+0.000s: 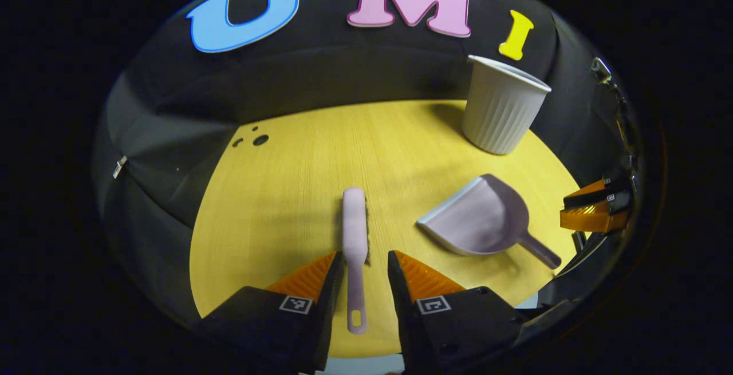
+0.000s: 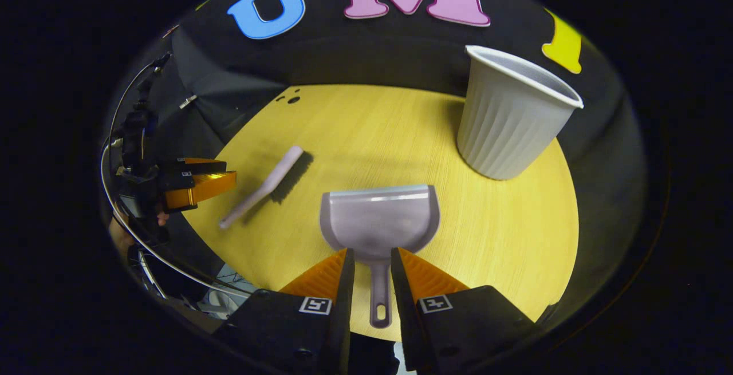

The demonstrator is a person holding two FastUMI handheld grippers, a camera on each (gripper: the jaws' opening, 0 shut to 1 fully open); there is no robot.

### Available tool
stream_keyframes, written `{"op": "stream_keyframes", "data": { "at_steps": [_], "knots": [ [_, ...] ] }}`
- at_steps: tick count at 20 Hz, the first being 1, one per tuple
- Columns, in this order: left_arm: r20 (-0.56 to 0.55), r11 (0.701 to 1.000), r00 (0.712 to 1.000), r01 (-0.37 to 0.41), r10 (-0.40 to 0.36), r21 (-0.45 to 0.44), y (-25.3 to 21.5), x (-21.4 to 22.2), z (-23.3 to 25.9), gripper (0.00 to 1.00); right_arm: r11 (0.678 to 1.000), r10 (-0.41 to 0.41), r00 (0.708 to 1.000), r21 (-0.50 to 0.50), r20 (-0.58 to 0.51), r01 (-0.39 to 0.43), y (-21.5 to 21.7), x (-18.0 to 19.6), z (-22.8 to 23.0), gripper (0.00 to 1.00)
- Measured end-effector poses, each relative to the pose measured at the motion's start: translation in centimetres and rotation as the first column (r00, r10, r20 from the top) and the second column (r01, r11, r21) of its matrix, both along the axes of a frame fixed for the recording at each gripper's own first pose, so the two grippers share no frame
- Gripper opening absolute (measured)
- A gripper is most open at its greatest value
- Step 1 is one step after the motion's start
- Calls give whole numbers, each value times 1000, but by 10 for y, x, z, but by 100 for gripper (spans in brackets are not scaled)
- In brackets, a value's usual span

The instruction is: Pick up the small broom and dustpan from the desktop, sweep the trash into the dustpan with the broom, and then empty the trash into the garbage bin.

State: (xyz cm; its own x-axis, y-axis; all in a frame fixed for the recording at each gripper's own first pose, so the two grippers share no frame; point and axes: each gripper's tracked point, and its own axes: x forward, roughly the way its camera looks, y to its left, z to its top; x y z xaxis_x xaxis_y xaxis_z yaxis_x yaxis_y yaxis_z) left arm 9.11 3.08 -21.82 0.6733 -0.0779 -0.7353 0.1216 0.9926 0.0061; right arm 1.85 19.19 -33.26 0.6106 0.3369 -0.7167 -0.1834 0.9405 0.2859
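Two tools lie flat on the round yellow tabletop (image 1: 286,192), each lined up with one gripper. The broom (image 1: 354,232) is near the front edge, a little left of the middle, with its handle pointing at the left gripper (image 1: 366,272). This gripper's jaws are apart, one on each side of the handle, and I see a gap on both sides, so nothing is grasped yet. The dustpan (image 2: 379,217) rests right of the broom, also near the front edge, its open mouth turned toward the far edge and its handle toward the right gripper (image 2: 372,269). The jaws there are released too and stand on both sides of the handle. I think the handles face the front so that each gripper can come straight in and close. The garbage bin (image 2: 507,117), a ribbed white cup, stands upright near the far right edge, well apart from both tools, probably to leave room for sweeping. I cannot make out trash for sure; a few dark spots (image 1: 255,140) sit at the far left edge.
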Motion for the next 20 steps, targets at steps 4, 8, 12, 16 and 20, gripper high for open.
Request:
{"op": "stream_keyframes", "data": {
  "at_steps": [4, 8, 12, 16, 20],
  "knots": [
    [128, 1000, 992, -15, 17, -17, -5, -1, 46, 52, 999, -23, 991, -35, 133, 28, -15, 5, 39, 40],
    [235, 999, 972, -16, 25, -37, -8, -7, 80, 53, 997, -49, 970, -51, 238, 63, -20, 4, 74, 41],
    [306, 998, 951, -23, 40, -61, -12, -18, 100, 55, 996, -56, 935, -47, 351, 77, -16, 4, 105, 43],
    [368, 999, 930, 0, 15, -42, -21, -27, 109, 58, 995, -84, 893, -11, 442, 99, -11, 6, 126, 50],
    [385, 999, 923, 11, 10, -53, -31, -35, 110, 64, 995, -99, 881, 24, 462, 99, -8, 5, 129, 59]
  ]
}}
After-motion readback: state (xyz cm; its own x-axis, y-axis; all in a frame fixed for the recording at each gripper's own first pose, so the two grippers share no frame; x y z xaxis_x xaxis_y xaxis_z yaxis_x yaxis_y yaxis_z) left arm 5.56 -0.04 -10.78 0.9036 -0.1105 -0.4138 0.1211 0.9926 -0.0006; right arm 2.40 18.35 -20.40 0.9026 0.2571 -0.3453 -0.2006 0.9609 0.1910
